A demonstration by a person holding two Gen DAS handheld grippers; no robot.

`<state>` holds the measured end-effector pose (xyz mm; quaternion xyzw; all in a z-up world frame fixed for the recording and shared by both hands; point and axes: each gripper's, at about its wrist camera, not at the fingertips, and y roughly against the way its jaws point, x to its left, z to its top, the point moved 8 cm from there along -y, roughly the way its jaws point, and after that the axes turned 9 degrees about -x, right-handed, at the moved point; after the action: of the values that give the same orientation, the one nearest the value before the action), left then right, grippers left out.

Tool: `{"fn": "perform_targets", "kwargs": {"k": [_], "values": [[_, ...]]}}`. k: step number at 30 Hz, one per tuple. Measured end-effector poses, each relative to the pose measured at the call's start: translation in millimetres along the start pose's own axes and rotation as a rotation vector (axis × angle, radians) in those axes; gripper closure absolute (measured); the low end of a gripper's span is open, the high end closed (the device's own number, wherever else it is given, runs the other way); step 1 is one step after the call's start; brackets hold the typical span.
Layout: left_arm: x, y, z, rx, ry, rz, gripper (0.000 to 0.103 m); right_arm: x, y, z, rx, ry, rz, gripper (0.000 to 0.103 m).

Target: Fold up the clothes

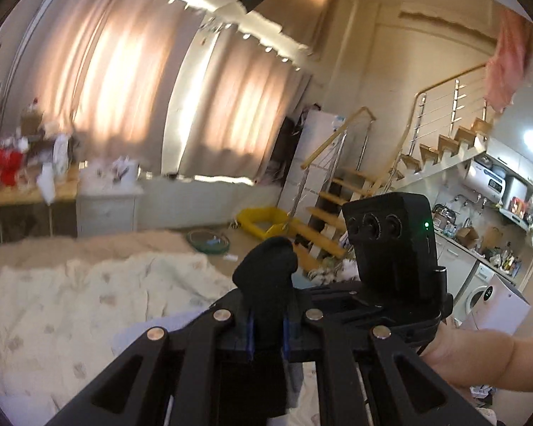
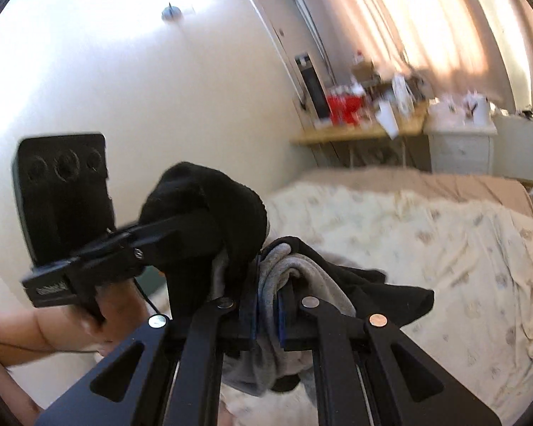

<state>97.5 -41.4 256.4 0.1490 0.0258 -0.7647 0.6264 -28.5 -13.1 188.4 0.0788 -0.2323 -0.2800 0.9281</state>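
My left gripper [image 1: 268, 330] is shut on a bunch of black garment [image 1: 266, 266] that bulges up above its fingers. My right gripper [image 2: 266, 312] is shut on the same garment's grey inner layer [image 2: 287, 269], and a black flap [image 2: 373, 291] hangs off to the right. In the right wrist view the left gripper [image 2: 181, 227] reaches in from the left, carrying a black wad [image 2: 224, 202]. Both are held close together above the bed [image 2: 426, 234]. The right gripper's black camera housing [image 1: 391, 241] and a hand [image 1: 479, 355] appear in the left wrist view.
The cream patterned sheet [image 1: 71, 301] covers the bed below. Behind it stand a cluttered wooden desk [image 2: 355, 135], a white drawer cabinet [image 1: 106, 209] and curtains [image 1: 124, 88]. A staircase [image 1: 337, 213], a yellow bin [image 1: 263, 220], a kitchen counter [image 1: 472, 248] and a washing machine [image 1: 479, 298] lie to the right.
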Motion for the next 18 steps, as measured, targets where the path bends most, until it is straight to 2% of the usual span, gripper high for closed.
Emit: {"fn": "perform_targets", "kwargs": {"k": [2, 5, 9, 13, 18], "values": [[-15, 7, 19, -0.018, -0.034, -0.004, 0.093, 15, 14, 11, -0.041, 0.025, 0.009, 0.096], [-26, 18, 29, -0.029, -0.083, -0.011, 0.093, 27, 29, 15, -0.07, 0.043, 0.008, 0.096], [-5, 10, 10, 0.005, -0.097, 0.029, 0.093, 14, 22, -5, -0.029, 0.055, -0.02, 0.096], [67, -46, -56, 0.166, -0.089, 0.149, 0.093, -42, -25, -52, 0.138, 0.02, -0.08, 0.096], [195, -120, -147, 0.39, -0.083, 0.369, 0.093, -143, -110, -118, 0.335, -0.008, -0.204, 0.096]]}}
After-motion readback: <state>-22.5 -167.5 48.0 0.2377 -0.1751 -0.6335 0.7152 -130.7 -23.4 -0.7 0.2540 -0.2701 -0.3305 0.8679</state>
